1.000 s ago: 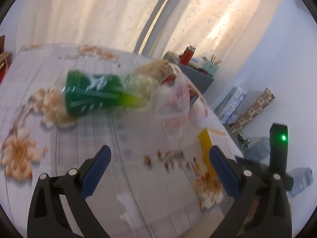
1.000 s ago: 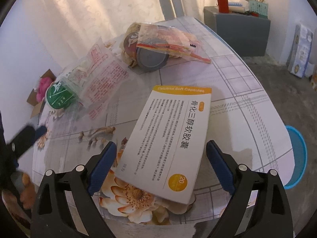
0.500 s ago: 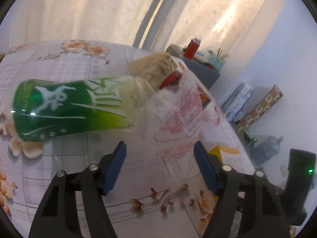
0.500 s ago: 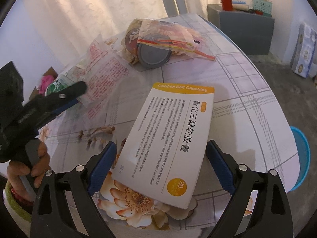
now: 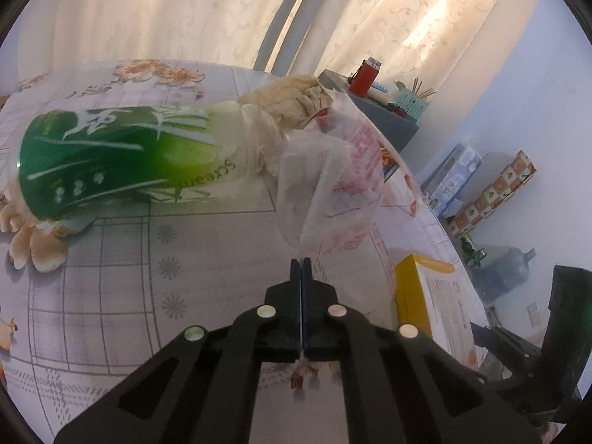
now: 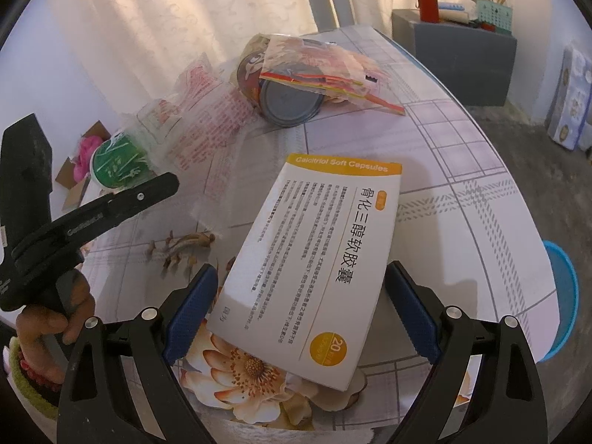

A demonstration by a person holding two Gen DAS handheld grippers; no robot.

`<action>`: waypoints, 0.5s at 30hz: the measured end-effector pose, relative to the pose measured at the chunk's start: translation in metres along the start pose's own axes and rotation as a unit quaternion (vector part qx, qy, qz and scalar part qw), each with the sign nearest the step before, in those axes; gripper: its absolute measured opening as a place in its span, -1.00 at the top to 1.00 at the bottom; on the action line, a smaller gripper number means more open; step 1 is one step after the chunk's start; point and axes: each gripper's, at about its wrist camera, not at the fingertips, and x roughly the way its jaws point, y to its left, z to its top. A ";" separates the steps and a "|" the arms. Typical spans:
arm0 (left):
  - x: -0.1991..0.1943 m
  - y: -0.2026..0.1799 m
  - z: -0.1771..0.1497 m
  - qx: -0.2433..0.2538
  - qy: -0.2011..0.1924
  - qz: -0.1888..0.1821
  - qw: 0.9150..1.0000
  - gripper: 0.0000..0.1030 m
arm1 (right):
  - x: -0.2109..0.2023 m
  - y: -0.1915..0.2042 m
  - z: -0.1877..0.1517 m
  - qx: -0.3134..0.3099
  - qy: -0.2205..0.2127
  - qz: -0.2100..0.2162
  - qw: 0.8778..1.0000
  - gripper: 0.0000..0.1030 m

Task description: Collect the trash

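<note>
**Sunlit curtains and a cluttered corner frame a flower-print counter**

Cream patterned curtains (image 6: 155, 29) glow with daylight behind the counter (image 6: 473, 192), whose cloth carries grey grid lines and large peach blossoms. In the corner, a grey cabinet (image 6: 462, 59) holds a red flask (image 6: 426, 0) and a teal basket (image 6: 494, 14) of sticks. Patterned boxes (image 5: 492, 188) line the pale wall beside it, near a water jug (image 5: 512, 270) on the floor. A blue bin (image 6: 562, 303) stands just past the counter's edge, and a cardboard box with something pink (image 6: 87, 151) sits on the opposite side.
</note>
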 end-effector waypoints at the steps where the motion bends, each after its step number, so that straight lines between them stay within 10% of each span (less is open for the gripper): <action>1: -0.002 0.001 -0.001 -0.006 0.000 -0.003 1.000 1.00 | 0.000 0.001 -0.001 -0.001 0.001 -0.001 1.000 -0.70; 15: -0.085 0.035 -0.057 -0.049 -0.016 0.014 0.999 1.00 | -0.001 0.005 -0.002 -0.016 0.010 -0.006 1.000 -0.70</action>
